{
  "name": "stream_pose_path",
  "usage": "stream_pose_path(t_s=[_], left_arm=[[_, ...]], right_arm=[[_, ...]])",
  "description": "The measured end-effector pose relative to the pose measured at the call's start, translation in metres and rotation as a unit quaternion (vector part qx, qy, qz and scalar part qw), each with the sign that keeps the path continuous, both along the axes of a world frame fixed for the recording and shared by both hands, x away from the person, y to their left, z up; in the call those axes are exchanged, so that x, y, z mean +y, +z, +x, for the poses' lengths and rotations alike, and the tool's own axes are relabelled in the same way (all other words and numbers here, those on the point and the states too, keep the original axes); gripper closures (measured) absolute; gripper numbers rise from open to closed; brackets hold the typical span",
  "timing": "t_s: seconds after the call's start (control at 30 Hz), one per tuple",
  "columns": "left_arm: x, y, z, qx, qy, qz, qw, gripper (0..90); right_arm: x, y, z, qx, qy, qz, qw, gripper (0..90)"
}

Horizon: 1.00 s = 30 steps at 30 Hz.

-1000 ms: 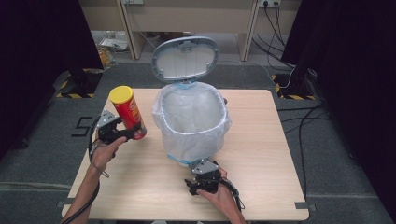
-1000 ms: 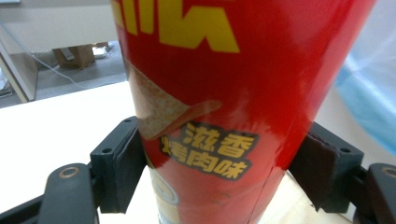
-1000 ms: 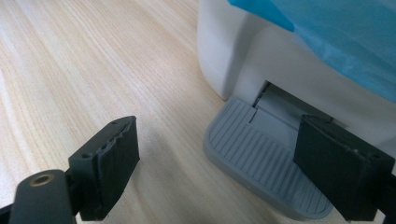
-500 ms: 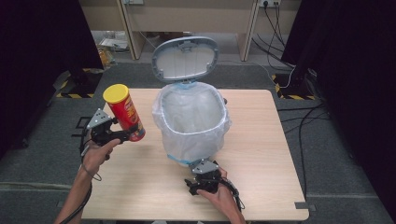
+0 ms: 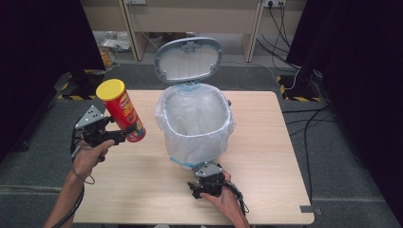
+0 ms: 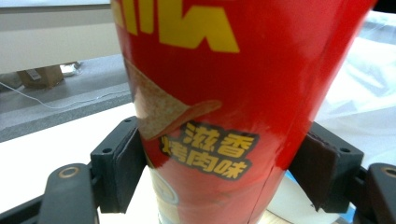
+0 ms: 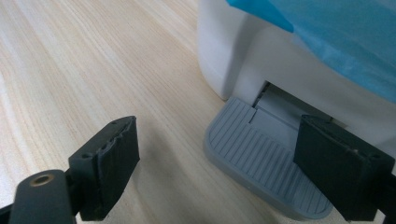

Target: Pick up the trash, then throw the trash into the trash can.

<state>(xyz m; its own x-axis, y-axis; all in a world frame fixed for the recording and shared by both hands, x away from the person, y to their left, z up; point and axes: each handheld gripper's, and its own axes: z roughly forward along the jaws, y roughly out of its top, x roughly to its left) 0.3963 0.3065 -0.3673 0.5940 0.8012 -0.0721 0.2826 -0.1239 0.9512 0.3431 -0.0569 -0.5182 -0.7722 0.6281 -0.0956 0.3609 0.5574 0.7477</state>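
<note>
Up close — red, yellow-lidded chip can (image 5: 121, 112), tilted.

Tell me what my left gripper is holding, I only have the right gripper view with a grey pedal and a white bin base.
Observer: The left gripper is clamped on a red chip can with a yellow lid, held tilted in the air to the left of the bin.
Operator: Is the bin open?
Observer: Yes, its grey lid stands upright at the back, and a white liner bag drapes over the rim.
Operator: Is my right gripper on the pedal?
Observer: From above, the right gripper sits at the bin's near base; its jaws are open, one over the pedal.
</note>
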Motion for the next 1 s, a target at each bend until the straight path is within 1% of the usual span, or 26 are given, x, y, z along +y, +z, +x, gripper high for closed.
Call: stream_pose_path(t_s=[0.07,0.3,0.43,0.63,0.7,0.93,1.0], left_arm=[[0.000,0.003,-0.002,-0.001,-0.003,0.000,1.0000,23.9],[-0.001,0.016,-0.006,-0.005,-0.011,-0.012,0.9999,23.9],[-0.002,0.026,-0.007,-0.009,-0.013,-0.007,0.9998,23.9],[-0.004,0.037,-0.008,-0.015,-0.016,-0.014,0.9997,23.9],[-0.005,0.041,-0.008,-0.015,-0.022,-0.013,0.9996,23.9],[-0.006,0.048,-0.011,-0.018,-0.029,-0.016,0.9993,23.9],[-0.006,0.050,-0.012,-0.019,-0.031,-0.014,0.9992,23.9]], right_arm=[[0.000,0.000,0.000,-0.002,0.001,-0.001,1.0000,14.3],[-0.001,0.000,0.000,-0.002,0.004,-0.001,1.0000,14.3],[0.000,0.000,0.000,-0.002,0.004,-0.002,1.0000,14.3],[0.000,0.000,0.000,-0.002,0.003,-0.003,1.0000,14.3],[0.000,0.000,0.000,-0.002,0.004,-0.003,1.0000,14.3],[0.000,0.000,0.000,-0.002,0.002,-0.004,1.0000,14.3],[0.000,0.000,0.000,-0.003,0.002,-0.005,1.0000,14.4]])
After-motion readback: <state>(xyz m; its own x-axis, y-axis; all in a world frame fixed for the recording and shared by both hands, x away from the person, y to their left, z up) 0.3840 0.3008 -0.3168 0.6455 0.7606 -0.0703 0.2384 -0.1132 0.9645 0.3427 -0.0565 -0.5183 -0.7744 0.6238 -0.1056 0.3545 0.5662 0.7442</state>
